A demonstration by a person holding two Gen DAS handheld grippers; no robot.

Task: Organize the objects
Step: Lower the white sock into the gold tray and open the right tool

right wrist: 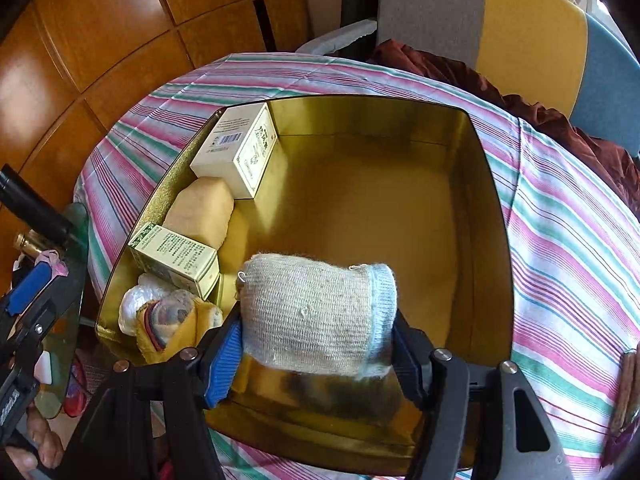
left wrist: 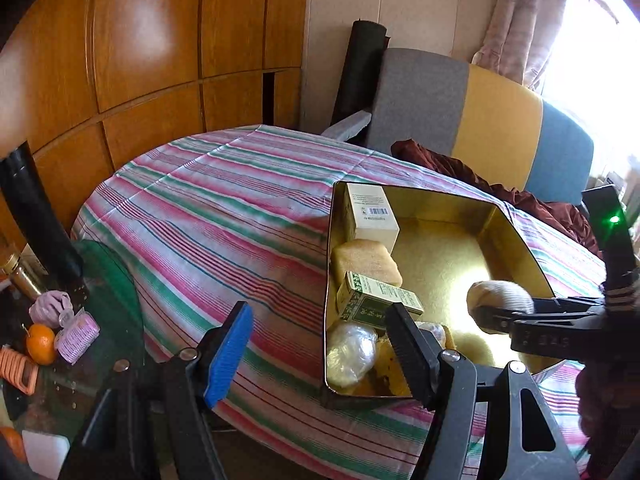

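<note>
A gold metal tin [right wrist: 492, 208] stands open on the striped tablecloth [right wrist: 568, 248]. Along its left wall lie a white carton [right wrist: 236, 152], a tan sponge [right wrist: 200, 212], a green-and-white box [right wrist: 176, 258], a clear plastic wrap [right wrist: 136, 304] and a yellow cloth [right wrist: 180, 328]. My right gripper [right wrist: 320, 344] is shut on a rolled beige sock [right wrist: 312, 316] and holds it over the tin's near part; it also shows in the left wrist view [left wrist: 500, 300]. My left gripper [left wrist: 320, 344] is open and empty at the tin's near left corner [left wrist: 332, 388].
A glass side table [left wrist: 112, 280] at the left holds an orange [left wrist: 40, 344], a pink packet [left wrist: 76, 334], a pink cloth [left wrist: 52, 308] and a gold bottle [left wrist: 20, 276]. A sofa [left wrist: 500, 128] with dark red fabric [left wrist: 500, 188] lies behind. Wooden cabinets [left wrist: 140, 60] stand at the back left.
</note>
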